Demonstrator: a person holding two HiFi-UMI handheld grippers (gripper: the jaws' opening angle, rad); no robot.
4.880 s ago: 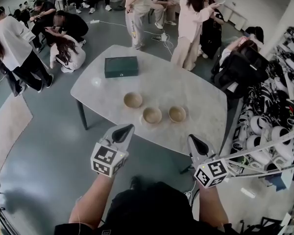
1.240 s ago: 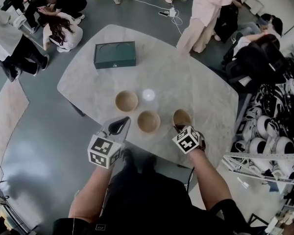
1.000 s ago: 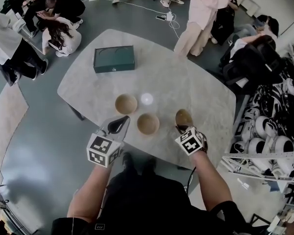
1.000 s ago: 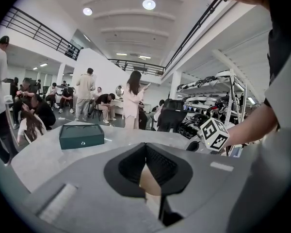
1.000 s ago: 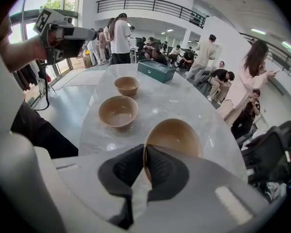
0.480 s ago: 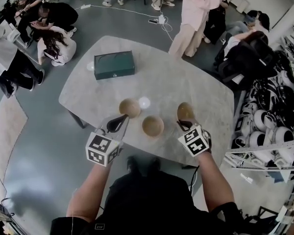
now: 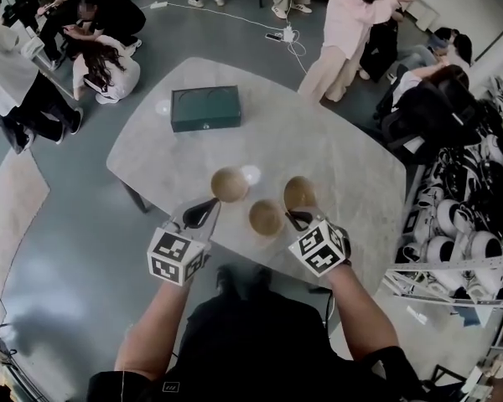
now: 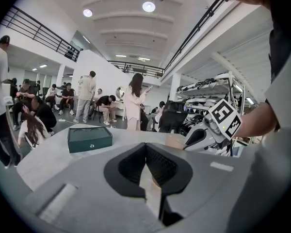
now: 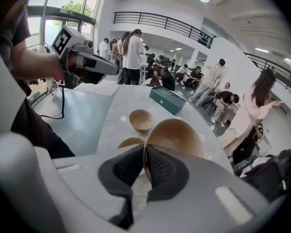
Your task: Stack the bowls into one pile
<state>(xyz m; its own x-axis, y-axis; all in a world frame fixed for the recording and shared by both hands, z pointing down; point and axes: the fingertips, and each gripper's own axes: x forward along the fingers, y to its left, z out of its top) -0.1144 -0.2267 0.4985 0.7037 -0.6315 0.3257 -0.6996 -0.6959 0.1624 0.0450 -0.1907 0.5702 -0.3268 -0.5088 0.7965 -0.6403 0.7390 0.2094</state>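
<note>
Three tan bowls are in play on the pale marble table point(image 7: 318, 141). My right gripper point(image 7: 298, 219) is shut on the near rim of one bowl point(image 7: 300, 194), which hangs tilted above the table, just right of the middle bowl point(image 7: 267, 217). The third bowl point(image 7: 230, 184) sits further left. In the right gripper view the held bowl point(image 9: 174, 137) fills the space past the jaws, with the middle bowl point(image 9: 131, 142) below it and the far bowl point(image 9: 141, 119) beyond. My left gripper point(image 7: 199, 214) is shut and empty at the table's near edge, left of the bowls.
A dark green box point(image 7: 205, 108) lies at the table's far left. Several people stand and crouch beyond the table. Racks of white gear point(image 7: 461, 233) crowd the right side. Grey floor point(image 7: 75, 249) lies to the left.
My right gripper has lifted its bowl off the table and carried it left toward the middle bowl. The left gripper stays shut and has barely shifted.
</note>
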